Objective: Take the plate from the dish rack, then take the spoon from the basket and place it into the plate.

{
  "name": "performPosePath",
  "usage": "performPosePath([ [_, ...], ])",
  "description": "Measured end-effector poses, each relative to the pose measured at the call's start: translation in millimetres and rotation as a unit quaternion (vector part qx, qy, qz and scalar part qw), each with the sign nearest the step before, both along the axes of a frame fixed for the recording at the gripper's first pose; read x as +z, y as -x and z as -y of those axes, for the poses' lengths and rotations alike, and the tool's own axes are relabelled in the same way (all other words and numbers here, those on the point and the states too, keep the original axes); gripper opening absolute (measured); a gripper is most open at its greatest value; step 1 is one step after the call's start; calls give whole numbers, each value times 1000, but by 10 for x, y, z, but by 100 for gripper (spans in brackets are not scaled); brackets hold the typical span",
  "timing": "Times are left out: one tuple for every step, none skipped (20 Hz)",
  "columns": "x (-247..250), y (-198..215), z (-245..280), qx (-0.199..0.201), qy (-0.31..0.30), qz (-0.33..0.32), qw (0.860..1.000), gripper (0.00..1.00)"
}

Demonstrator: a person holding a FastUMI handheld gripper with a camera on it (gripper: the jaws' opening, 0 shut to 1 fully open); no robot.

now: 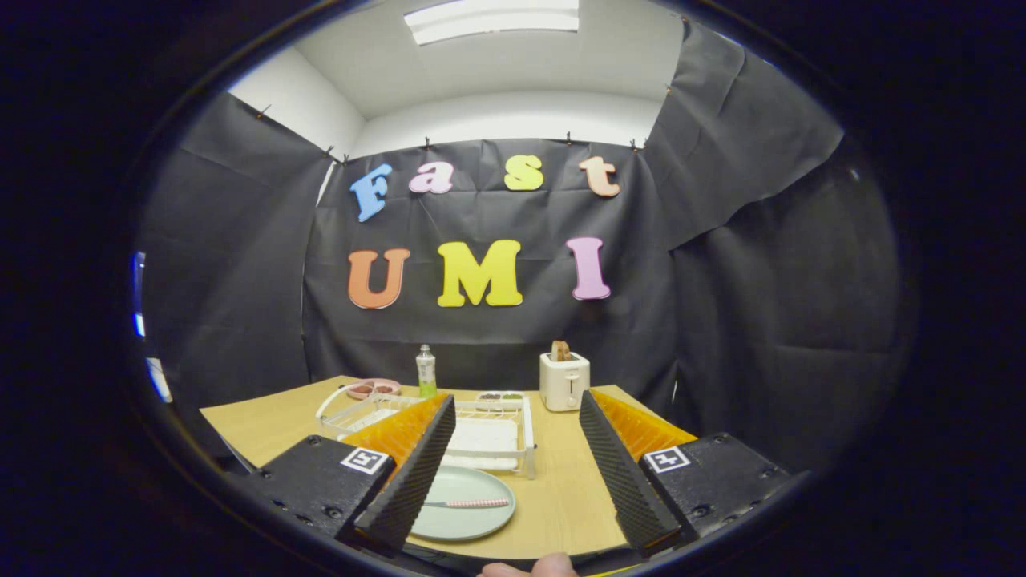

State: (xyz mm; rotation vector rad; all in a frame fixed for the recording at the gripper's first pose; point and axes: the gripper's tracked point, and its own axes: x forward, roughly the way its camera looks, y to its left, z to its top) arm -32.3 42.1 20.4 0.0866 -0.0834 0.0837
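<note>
A pale green plate (473, 505) lies flat on the wooden table (561, 489), just in front of the white dish rack (497, 441). A spoon (473, 503) with a pink patterned handle rests across the plate. My gripper (517, 529) hangs above the near table edge, its fingers spread wide with nothing between them. The left finger (413, 473) overlaps the plate's left side in the view; the right finger (621, 473) stands to the plate's right. A white wire basket (345, 409) sits left of the rack, partly hidden by the left finger.
A white toaster (564, 381) with toast in it stands at the back of the table. A bottle with green liquid (426, 371) and a pink dish (373, 389) stand behind the rack. A small tray of food (501, 397) sits behind the rack. A fingertip (529, 567) shows below.
</note>
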Motion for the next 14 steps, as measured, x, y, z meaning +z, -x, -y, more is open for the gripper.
performPosePath([
  [-4, 25, -18, 0, 1, 0, 1000, 100],
  [-36, 42, -49, 2, 1, -4, 1000, 100],
  [-49, 59, -71, 3, -2, -6, 1000, 100],
  [-59, 70, -69, 1, -3, -6, 1000, 100],
  [-69, 91, -62, -3, -4, -6, 1000, 100],
  [-84, 89, -57, -6, -5, -6, 1000, 100],
  [-90, 104, -53, -9, -5, -6, 1000, 100],
  [-95, 114, -45, -12, -4, -5, 1000, 100],
  [-98, 126, -27, -16, -3, -3, 1000, 100],
  [-94, 138, -14, -19, -2, -1, 1000, 100],
  [-105, 149, -15, -20, -2, -2, 1000, 100],
  [-122, 150, -20, -19, -1, -4, 1000, 100],
  [-126, 154, -26, -19, -1, -5, 1000, 100],
  [-122, 164, -32, -18, 0, -4, 1000, 100],
])
